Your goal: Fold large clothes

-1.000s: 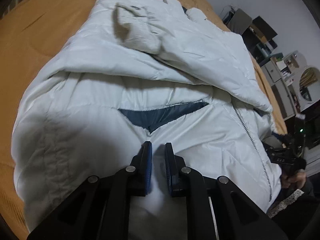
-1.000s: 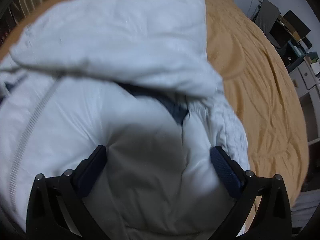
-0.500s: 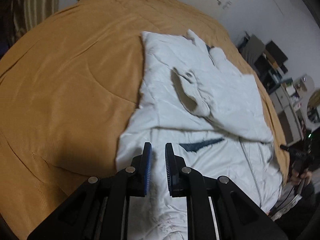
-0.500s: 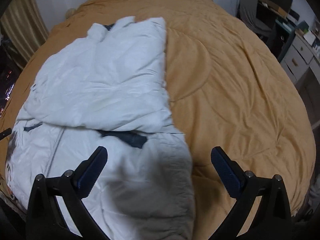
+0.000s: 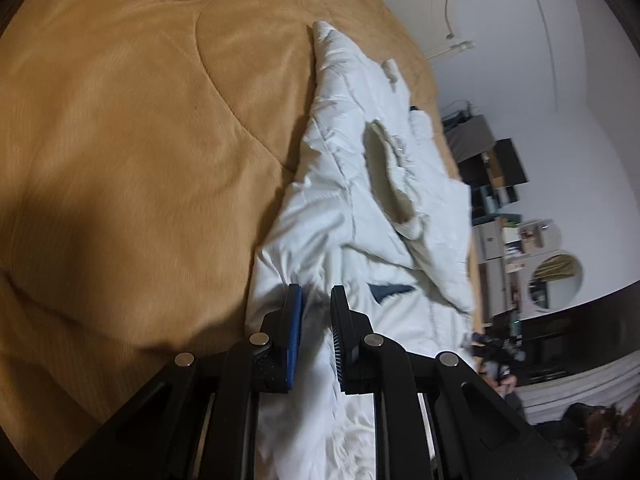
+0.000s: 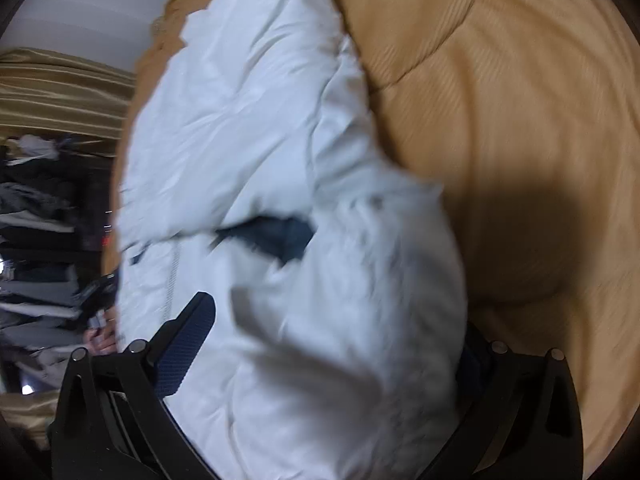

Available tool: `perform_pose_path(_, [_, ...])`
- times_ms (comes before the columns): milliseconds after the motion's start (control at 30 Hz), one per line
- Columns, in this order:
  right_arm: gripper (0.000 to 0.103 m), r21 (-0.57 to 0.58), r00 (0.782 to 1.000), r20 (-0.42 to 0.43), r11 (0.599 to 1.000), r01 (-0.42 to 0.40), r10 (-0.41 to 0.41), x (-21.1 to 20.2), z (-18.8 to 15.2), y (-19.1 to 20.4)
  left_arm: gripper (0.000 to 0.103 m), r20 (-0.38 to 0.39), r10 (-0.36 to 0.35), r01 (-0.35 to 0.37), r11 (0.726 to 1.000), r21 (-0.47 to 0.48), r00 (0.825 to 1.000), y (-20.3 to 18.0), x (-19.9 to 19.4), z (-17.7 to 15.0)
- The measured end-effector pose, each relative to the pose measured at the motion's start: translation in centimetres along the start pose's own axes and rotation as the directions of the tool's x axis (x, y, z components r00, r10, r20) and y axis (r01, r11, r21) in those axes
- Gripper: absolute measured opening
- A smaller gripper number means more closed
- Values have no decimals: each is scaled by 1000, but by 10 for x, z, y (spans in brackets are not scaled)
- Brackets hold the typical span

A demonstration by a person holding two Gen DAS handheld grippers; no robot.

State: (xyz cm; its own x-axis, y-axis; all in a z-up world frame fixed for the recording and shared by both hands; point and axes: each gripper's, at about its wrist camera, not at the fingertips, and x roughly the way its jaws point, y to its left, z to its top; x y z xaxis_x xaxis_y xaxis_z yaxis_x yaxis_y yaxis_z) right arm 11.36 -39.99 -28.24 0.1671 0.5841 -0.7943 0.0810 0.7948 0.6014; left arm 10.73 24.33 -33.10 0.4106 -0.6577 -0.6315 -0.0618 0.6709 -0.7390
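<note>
A large white puffer jacket (image 5: 360, 184) with dark blue lining lies partly folded on an orange bedspread (image 5: 140, 140). My left gripper (image 5: 316, 300) hangs over the jacket's near left edge, jaws nearly together with a narrow gap and nothing visibly between them. In the right wrist view the jacket (image 6: 248, 128) fills the middle. My right gripper (image 6: 328, 328) is wide open, its fingers straddling a bulge of the jacket's near hem; the right finger is mostly hidden behind fabric. The view is blurred.
Shelves, drawers and a round mirror (image 5: 556, 280) stand beyond the bed's right side. The bedspread (image 6: 520, 120) stretches right of the jacket. Curtains and hanging clothes (image 6: 40, 208) are at the left. A hand with the other gripper (image 5: 496, 356) shows low right.
Both grippers rose from the jacket half a second ago, then tilted and came back down toward its near end. The right gripper stayed wide open; the left stayed nearly closed.
</note>
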Motion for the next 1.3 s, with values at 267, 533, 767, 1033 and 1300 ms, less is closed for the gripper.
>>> perform_pose_path(267, [103,-48,997,-25,996,-71,70,-6,-36,6,80,-29,-87,88,996,31,996,-14,-4,-22])
perform_pose_path(533, [103,-64,993,-39,991,-114,111,-18,-49,7,81,28,143,-146,971,187,989,-37,-25,-24])
perform_pose_path(767, [103,-35,996,-26,996,-86,85,-9,-39,6,83,-11,176,-176,984,-14,984,-7,17,14])
perform_pose_path(1033, [103,-38,996,-1,995,-90,90,-14,-42,3,85,-244,21,5,994,108,970,-26,36,-41])
perform_pose_path(1300, [38,-115,995,24,989,98,-95,-23,-48,19,25,-246,327,-272,934,232,913,-59,44,-43])
